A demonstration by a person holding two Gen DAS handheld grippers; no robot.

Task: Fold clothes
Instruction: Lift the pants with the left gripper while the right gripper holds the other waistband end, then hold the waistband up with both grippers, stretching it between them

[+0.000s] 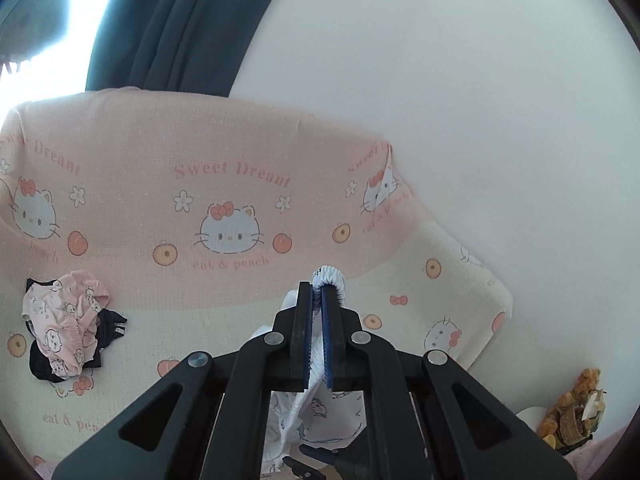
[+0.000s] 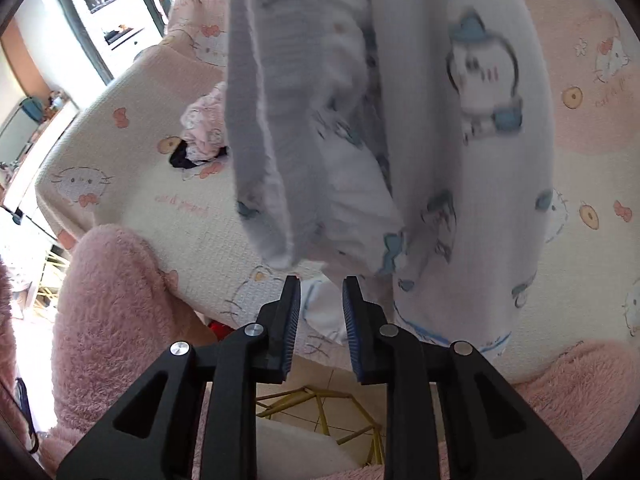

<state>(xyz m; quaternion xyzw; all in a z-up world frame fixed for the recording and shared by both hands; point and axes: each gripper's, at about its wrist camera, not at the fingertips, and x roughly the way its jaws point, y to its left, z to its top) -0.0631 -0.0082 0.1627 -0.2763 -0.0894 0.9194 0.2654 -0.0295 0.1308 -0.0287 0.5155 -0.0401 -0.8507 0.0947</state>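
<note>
A white garment (image 2: 460, 120) printed with blue cartoon figures hangs in the air above a sofa. My left gripper (image 1: 318, 292) is shut on its ribbed elastic waistband (image 1: 332, 274), which bulges out past the fingertips, and the rest of the cloth (image 1: 320, 408) drops away beneath the jaws. In the right wrist view my right gripper (image 2: 322, 284) stands open just below the hanging hem. A fold of the white cloth shows in the gap between its jaws, and the pads do not press on it.
The sofa wears a pink and cream cat-print blanket (image 1: 224, 184). A pile of pink and dark clothes (image 1: 68, 332) lies on its left side. A person's pink fluffy clothing (image 2: 112, 300) fills the near edge. A teddy bear (image 1: 576, 408) sits right, with a dark curtain (image 1: 180, 20) behind.
</note>
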